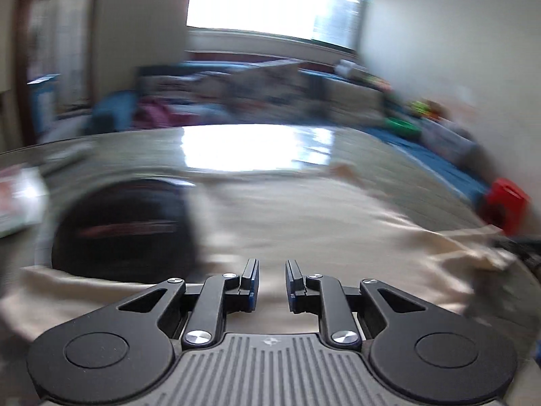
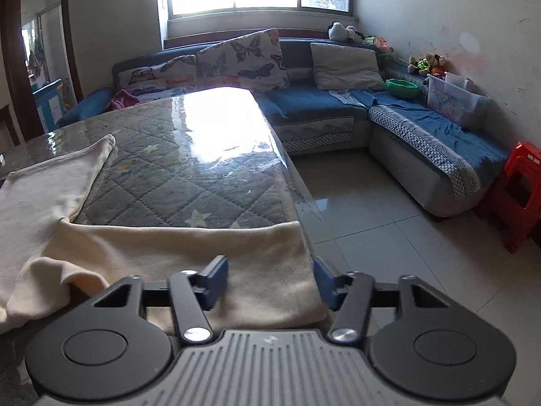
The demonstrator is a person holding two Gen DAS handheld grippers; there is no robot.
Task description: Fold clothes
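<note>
A cream garment lies spread on the quilted, glass-topped table. One sleeve reaches toward the far left. My right gripper is open, its jaws wide apart over the garment's near right hem at the table edge. In the blurred left wrist view the same garment lies below my left gripper, which is open with a narrow gap and holds nothing. A round black shape lies on or beside the garment at left; blur hides what it is.
A blue corner sofa with cushions wraps behind and right of the table. A red plastic stool stands on the tiled floor at right. A clear storage box and a green bowl sit on the sofa.
</note>
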